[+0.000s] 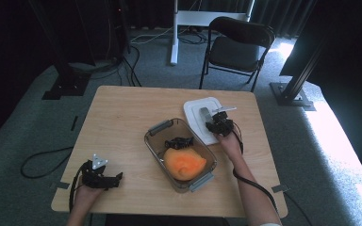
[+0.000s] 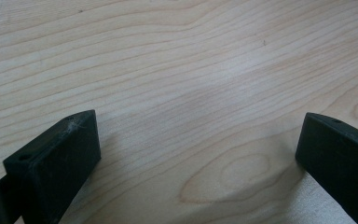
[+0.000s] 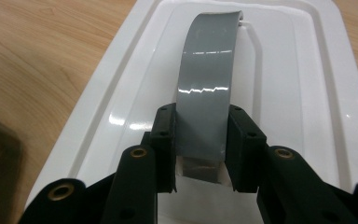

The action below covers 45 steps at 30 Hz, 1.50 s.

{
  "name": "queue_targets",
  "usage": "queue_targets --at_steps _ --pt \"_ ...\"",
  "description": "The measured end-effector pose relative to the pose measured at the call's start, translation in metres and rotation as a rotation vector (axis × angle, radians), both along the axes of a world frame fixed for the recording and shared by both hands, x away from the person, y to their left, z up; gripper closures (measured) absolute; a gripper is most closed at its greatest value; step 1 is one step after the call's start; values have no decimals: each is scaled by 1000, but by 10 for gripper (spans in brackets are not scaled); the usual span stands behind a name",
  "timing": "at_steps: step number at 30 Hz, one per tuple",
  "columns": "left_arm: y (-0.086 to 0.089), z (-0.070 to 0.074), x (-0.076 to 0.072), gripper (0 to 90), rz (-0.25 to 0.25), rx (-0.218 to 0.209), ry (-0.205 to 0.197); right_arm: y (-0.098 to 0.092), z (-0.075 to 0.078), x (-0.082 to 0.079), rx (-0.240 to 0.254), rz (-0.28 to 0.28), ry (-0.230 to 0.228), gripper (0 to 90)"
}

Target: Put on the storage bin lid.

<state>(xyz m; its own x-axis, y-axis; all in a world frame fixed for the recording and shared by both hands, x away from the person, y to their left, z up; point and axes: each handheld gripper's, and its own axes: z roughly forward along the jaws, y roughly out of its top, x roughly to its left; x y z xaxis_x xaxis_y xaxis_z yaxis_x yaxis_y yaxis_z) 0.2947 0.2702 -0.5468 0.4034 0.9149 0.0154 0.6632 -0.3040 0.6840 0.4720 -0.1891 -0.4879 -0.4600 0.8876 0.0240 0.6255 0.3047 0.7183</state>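
Observation:
A white lid [image 1: 193,113] with a grey strap handle [image 1: 204,113] is at the back right of the wooden table. My right gripper [image 1: 215,123] is shut on that handle; in the right gripper view both jaws press the sides of the grey strap [image 3: 207,79] above the lid [image 3: 303,93]. Left of the lid stands a clear glass container [image 1: 160,126] holding an orange lump [image 1: 184,162] and a small black object [image 1: 179,141]. My left gripper [image 1: 115,178] rests near the front left corner, open, with bare wood between its jaws [image 2: 198,154].
The wooden table [image 1: 122,113] has free room across its left half and back. A black folding chair [image 1: 238,44] stands beyond the far edge. Cables lie on the grey carpet to the left of the table.

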Motion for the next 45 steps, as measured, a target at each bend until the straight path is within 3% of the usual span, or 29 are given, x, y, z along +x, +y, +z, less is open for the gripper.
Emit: queue_targets --at_steps 14,22,37,45 --pt "0 0 0 2 3 0 0 -37 31 -32 42 -23 -44 674" --pt "0 0 0 2 5 -1 0 -42 52 -49 45 -11 -74 675" --pt "0 0 0 2 10 -1 -1 -20 88 -83 89 83 -150 675" --pt "0 0 0 3 11 0 -2 3 101 -108 107 192 -172 675"
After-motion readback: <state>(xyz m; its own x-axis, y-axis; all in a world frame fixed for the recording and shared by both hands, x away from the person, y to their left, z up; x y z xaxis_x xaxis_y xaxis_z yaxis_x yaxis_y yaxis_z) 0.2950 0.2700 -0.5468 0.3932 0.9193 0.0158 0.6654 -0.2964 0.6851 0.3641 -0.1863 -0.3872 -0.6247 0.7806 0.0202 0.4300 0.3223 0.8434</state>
